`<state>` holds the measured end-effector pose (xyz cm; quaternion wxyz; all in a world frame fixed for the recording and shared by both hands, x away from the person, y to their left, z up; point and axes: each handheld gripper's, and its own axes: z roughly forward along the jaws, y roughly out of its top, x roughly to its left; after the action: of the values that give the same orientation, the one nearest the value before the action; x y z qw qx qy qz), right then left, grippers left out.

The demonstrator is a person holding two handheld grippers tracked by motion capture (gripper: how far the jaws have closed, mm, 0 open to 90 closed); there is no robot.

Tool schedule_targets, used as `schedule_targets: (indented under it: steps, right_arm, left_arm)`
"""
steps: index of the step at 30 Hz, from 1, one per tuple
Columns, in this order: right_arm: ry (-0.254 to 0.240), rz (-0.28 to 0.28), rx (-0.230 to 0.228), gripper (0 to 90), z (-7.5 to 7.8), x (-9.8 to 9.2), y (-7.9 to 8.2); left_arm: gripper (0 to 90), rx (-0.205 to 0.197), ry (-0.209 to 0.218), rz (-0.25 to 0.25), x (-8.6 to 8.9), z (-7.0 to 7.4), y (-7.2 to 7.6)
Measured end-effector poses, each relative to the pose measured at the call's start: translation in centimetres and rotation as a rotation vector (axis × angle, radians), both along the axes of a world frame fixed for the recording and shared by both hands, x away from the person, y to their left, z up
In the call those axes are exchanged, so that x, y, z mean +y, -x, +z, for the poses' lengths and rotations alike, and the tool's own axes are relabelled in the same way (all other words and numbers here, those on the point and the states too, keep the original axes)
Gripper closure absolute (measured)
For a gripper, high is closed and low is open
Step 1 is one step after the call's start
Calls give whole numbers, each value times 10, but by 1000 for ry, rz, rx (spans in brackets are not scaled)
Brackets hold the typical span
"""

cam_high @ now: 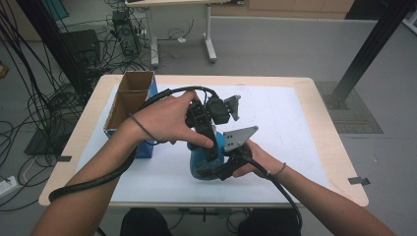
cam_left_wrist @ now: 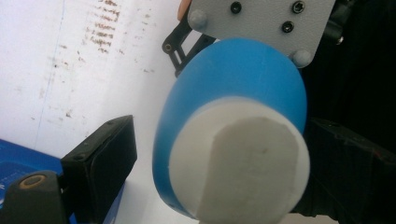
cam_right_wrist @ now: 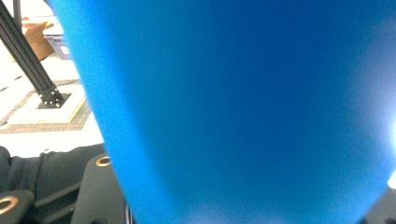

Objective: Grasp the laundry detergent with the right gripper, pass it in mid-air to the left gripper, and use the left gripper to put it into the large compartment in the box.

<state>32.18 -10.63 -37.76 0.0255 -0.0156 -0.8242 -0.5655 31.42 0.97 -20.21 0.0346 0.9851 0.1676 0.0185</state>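
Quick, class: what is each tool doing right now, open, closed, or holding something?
Left tool: open, jaws either side of the blue bottle.
Right tool: closed on the blue bottle.

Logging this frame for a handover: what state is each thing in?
Blue bottle: off the table, white cap on, lying between the left gripper's jaws.
Right gripper: shut on the blue bottle.
Left gripper: jaws wide around the cap end; whether they press is unclear.
Cardboard box: open-topped, upright.
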Motion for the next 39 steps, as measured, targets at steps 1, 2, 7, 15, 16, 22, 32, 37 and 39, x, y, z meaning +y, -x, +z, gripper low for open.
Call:
schedule_targets:
  steps: [1,2,7,15,16,22,32,37,39]
  right_arm:
    - [-1,0,1,408,0,0,0]
    - [0,1,-1,408,0,0,0]
    - [-1,1,-1,408,0,1,1]
    - [2,1,-5,408,0,1,2]
    - [2,1,-5,408,0,1,2]
    - [3,4,-5,408,0,1,2]
    - [2,9,-6,409,1,1,2]
    - [5,9,-7,409,1,1,2]
    - [7,11,-7,409,1,1,2]
  left_arm:
    - [108,1,0,0,0,0,0]
    - [108,-1,0,0,0,0,0]
    - [108,0,-7,-7,0,1,1]
    - [108,1,-6,-3,0,0,2]
    - [108,2,-8,-3,0,0,2]
    - [108,1,-13,-2,1,0,1]
    - [108,7,-14,2,0,0,0]
    - [108,10,-19,-3,0,0,0]
    - [107,8,-20,-4,0,0,0]
